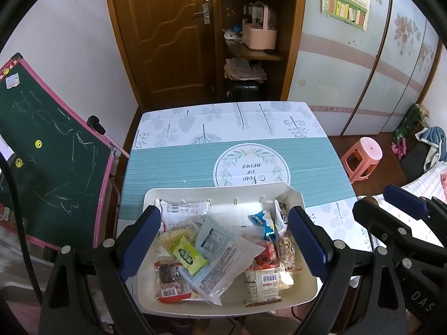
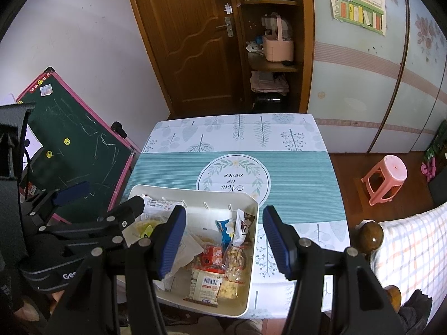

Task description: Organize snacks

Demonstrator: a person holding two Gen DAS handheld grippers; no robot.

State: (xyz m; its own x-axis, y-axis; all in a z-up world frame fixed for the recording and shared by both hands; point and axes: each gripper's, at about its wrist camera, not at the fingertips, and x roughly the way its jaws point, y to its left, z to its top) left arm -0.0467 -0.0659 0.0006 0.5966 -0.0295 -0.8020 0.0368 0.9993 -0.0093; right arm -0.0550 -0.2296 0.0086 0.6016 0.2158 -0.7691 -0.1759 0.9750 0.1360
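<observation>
A white tray (image 1: 223, 191) full of mixed snack packets sits at the near edge of the table; it also shows in the right wrist view (image 2: 195, 192). On top lie a clear blue-white packet (image 1: 220, 248), a green packet (image 1: 188, 255), a blue packet (image 1: 261, 220) and a barcoded beige packet (image 1: 264, 284). My left gripper (image 1: 223, 244) is open and empty, above the tray with a finger over each side. My right gripper (image 2: 223, 241) is open and empty, above the tray's right edge. The beige packet (image 2: 205, 283) lies below it.
The table (image 1: 178, 164) has a teal and white cloth with a round emblem (image 1: 251, 164). A green chalkboard (image 1: 50, 150) leans at the left. A pink stool (image 1: 363, 156) and a bed (image 2: 413, 245) stand at the right. A door and shelves are behind.
</observation>
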